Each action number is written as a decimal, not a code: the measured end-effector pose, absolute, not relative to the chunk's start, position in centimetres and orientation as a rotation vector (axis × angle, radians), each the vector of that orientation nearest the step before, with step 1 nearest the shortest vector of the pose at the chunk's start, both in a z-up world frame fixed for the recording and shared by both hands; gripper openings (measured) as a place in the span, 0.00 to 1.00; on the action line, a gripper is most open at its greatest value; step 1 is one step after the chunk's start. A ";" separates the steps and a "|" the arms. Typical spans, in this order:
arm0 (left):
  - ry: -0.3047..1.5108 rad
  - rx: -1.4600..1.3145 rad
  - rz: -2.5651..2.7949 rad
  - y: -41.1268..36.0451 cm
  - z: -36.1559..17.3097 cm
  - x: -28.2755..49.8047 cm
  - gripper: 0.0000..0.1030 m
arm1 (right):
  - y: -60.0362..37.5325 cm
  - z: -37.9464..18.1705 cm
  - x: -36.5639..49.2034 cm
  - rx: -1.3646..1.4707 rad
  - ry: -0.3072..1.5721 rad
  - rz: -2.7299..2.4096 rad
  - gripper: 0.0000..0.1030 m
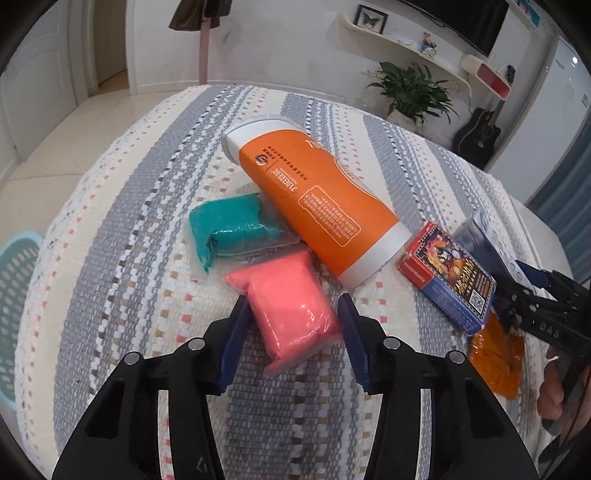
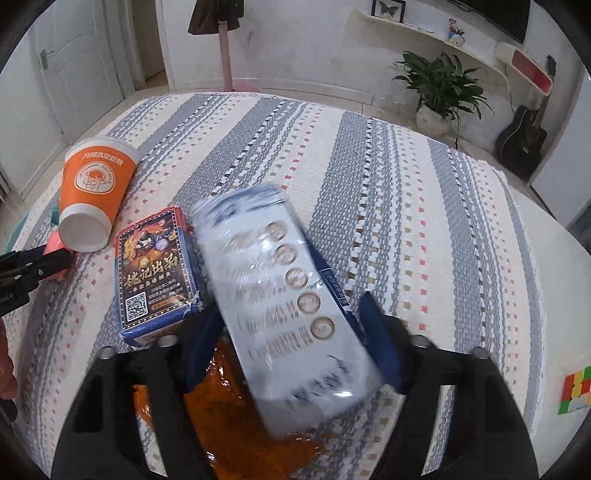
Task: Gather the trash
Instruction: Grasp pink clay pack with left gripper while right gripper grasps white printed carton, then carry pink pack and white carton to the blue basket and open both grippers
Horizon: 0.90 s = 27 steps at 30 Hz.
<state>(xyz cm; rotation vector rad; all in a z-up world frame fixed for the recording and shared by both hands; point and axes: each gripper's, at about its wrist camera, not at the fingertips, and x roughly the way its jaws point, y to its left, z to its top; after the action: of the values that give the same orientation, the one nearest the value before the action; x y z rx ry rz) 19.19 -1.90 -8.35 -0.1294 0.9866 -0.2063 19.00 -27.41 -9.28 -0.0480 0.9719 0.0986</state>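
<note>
Right wrist | right gripper jaws straddle blurred pack, grip unclear | left gripper jaws straddle pink bag, untouching

Home living room, potted plant, guitar, wall shelf, woven tablecloth

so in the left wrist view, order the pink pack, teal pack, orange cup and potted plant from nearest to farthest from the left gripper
1. Pink pack: between the left gripper's fingers.
2. Teal pack: just beyond, slightly left.
3. Orange cup: lying on its side behind both packs.
4. Potted plant: on the floor past the table, upper right.
</note>
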 end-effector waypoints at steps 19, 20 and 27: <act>0.786 -0.217 -0.277 3.7 -0.8 14.8 0.39 | -21.0 0.5 15.8 -0.010 0.708 0.174 0.53; 0.762 -0.227 -0.265 4.7 0.2 14.3 0.39 | -19.8 1.2 15.5 -0.015 0.690 0.191 0.53; 0.618 -0.239 -0.169 10.9 5.4 11.1 0.39 | -10.5 5.2 13.3 -0.047 0.583 0.347 0.53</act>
<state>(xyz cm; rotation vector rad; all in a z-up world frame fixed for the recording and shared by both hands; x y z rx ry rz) 11.13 10.85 5.43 -0.2393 0.6183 -0.1686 13.32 -10.53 5.16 -0.0467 0.5832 0.3467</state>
